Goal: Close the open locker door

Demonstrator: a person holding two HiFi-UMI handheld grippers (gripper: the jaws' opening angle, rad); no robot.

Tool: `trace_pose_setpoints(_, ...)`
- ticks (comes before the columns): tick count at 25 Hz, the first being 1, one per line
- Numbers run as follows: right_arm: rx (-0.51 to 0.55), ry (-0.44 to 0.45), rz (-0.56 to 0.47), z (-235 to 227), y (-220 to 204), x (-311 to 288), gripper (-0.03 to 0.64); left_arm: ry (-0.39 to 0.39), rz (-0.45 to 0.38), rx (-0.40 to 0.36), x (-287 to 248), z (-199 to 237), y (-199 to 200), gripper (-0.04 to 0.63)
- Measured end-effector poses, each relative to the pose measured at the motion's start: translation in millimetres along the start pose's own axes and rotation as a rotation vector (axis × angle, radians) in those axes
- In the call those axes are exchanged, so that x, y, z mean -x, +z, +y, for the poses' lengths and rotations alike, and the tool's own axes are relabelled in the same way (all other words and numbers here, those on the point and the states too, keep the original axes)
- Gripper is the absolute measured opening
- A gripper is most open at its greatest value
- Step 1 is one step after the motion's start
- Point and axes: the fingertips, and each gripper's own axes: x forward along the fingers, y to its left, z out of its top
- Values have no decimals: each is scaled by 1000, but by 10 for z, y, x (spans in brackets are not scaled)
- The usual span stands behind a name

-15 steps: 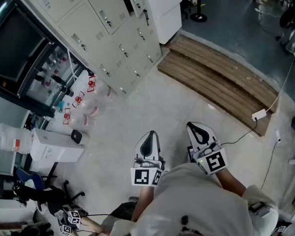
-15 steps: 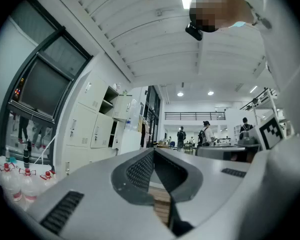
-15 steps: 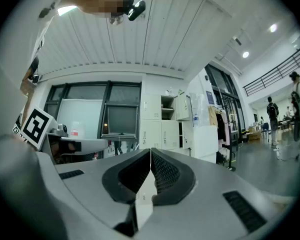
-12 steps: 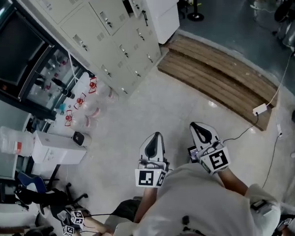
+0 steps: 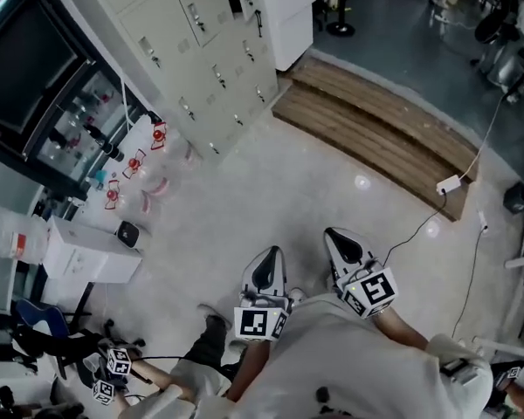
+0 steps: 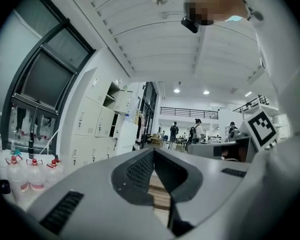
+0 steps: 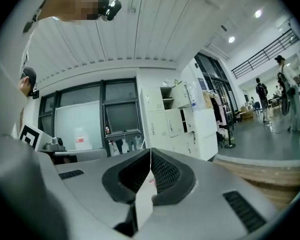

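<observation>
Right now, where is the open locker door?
The open locker door is at the head view's top centre, at the right end of the locker row, beside the wooden platform.

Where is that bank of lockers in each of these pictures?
Head view: lockers, upper left, running to the top edge.
Left gripper view: lockers, left of centre.
Right gripper view: lockers, middle, slightly right of centre.
Shared landmark: the wooden platform on the floor beside them.

Lockers (image 5: pixel 201 51) cream, plank platform (image 5: pixel 375 142) brown, floor (image 5: pixel 271 190) pale grey, left gripper (image 5: pixel 267 258) & right gripper (image 5: pixel 336 238) grey w/ blk/wht markers.
</observation>
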Motion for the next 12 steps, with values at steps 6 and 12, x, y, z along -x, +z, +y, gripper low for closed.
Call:
trace_pose_setpoints(6,0,-72,-30,-246,50,238,29,-55,-19,-9,-137,-272,27,8)
trace_pose_setpoints(12,43,-82,-81,-591,121,358,29,-83,-17,-29,-543,-556,-12,8)
